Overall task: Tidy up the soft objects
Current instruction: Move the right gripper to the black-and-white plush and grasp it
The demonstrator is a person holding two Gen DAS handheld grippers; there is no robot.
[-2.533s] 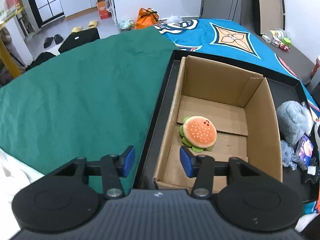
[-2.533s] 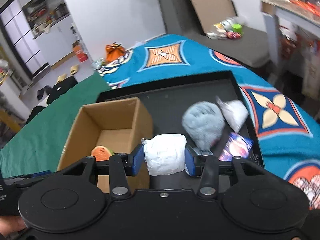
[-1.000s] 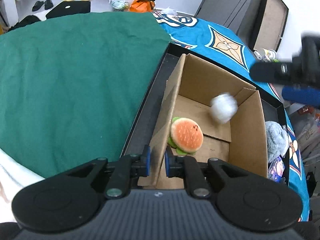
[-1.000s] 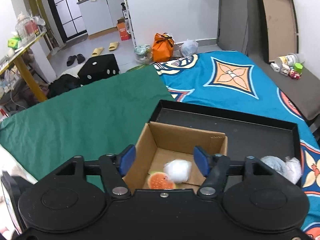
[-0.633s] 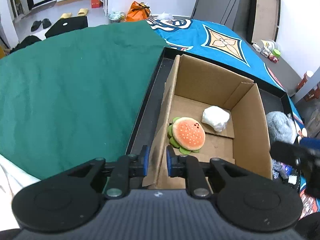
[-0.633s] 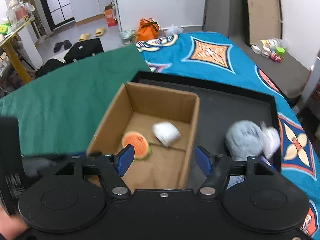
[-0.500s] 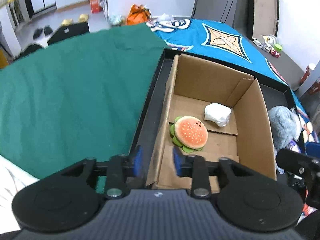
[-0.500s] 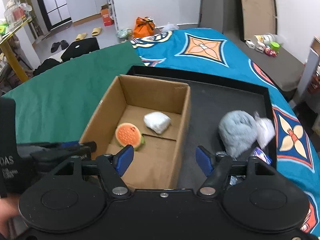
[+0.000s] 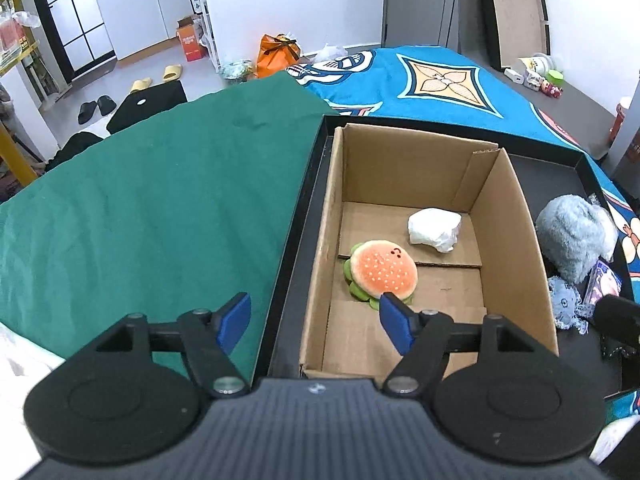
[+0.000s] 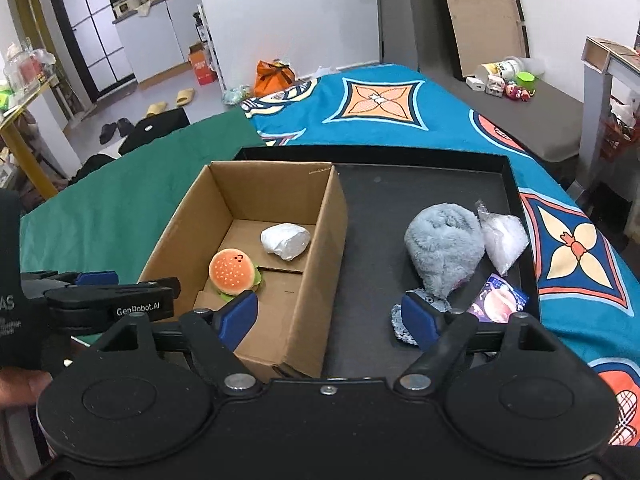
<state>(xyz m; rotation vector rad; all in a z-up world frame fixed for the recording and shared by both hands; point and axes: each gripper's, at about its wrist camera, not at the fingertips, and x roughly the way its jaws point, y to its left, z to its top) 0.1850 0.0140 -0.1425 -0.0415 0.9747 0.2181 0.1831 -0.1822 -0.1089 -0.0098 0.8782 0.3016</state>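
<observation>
Cardboard box (image 9: 508, 216) sits in the black tray (image 10: 420, 184) ahead of both tongs, holding the burger plush (image 9: 382, 270) and, just beyond it, the white wrapped bundle (image 9: 434, 229). Left tongs (image 9: 314, 322) are spread wide and empty, straddling the box's near left wall. Right tongs (image 10: 328, 316) are likewise wide apart, holding nothing; ahead to their right lie the grey fluffy toy (image 10: 444, 246), a clear plastic bag (image 10: 504, 240) touching it, and a small printed packet (image 10: 498, 298).

Burger plush (image 10: 233, 271) in cardboard box (image 10: 320, 280)
</observation>
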